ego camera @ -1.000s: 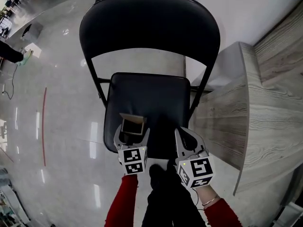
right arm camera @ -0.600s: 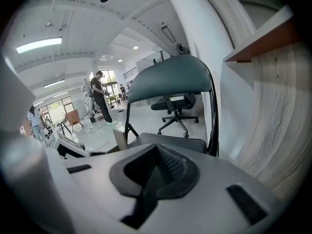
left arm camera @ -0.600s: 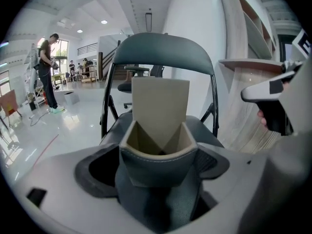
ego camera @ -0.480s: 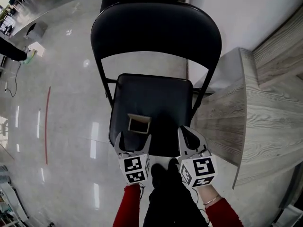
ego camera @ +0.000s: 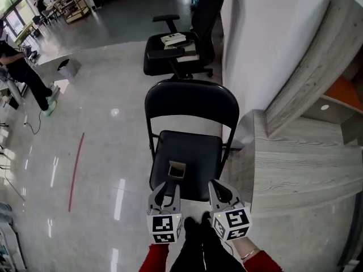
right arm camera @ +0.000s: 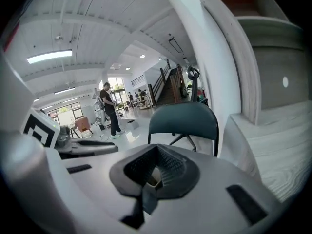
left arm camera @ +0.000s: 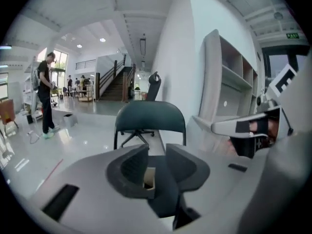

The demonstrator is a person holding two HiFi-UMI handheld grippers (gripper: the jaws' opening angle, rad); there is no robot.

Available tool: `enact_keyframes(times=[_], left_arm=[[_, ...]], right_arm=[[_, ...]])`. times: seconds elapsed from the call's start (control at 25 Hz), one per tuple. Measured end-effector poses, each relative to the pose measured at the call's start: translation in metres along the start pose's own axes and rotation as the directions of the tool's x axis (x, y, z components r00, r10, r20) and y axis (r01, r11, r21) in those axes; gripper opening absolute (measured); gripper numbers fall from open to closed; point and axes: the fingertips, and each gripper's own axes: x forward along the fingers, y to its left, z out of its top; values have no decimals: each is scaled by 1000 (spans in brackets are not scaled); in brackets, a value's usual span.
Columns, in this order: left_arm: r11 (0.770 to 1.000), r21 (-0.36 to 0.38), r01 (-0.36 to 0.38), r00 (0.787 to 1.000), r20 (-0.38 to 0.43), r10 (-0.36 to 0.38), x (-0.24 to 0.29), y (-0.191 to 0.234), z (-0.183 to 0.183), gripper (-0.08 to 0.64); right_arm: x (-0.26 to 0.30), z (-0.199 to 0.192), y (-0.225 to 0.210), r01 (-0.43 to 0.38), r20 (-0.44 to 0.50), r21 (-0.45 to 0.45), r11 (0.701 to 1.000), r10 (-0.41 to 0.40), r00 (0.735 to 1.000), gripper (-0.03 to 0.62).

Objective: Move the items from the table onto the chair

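Note:
A small open cardboard box (ego camera: 177, 169) stands on the front of the black folding chair's seat (ego camera: 190, 149). Both grippers hang above and in front of the seat, clear of the box. My left gripper (ego camera: 165, 190) is open; its jaws have just been closing, and nothing is between them. Through their gap in the left gripper view (left arm camera: 156, 151) the box (left arm camera: 149, 178) shows far below, with the chair back (left arm camera: 149, 118) beyond. My right gripper (ego camera: 218, 189) is shut and empty, its jaw tips meeting (right arm camera: 156, 149) before the chair back (right arm camera: 183, 118).
A grey wood-grain table (ego camera: 300, 169) with shelving runs along the right, touching the chair's side. A black office chair (ego camera: 176, 55) holding books stands behind the folding chair. A person (ego camera: 20, 72) stands far left on the glossy floor, near a red line (ego camera: 76, 169).
Both grippers have risen and drawn back from the seat. The left jaws have narrowed. The box stays where it was on the seat. The head view has lifted and now takes in more of the room.

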Motion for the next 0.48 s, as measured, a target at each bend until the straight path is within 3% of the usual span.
enact_keyframes(times=[0.08, 0.12, 0.48], left_arm=[[999, 34, -36, 999, 23, 35, -14, 3, 21, 40], [998, 44, -49, 998, 30, 47, -19, 4, 29, 20], [1000, -4, 20, 988, 152, -19, -60, -6, 61, 8]], right_arm=[[-12, 9, 6, -8, 6, -24, 1000, 9, 1000, 6], [-16, 13, 9, -13, 12, -36, 999, 14, 1000, 6], [-48, 49, 13, -28, 101, -73, 997, 35, 994, 6]])
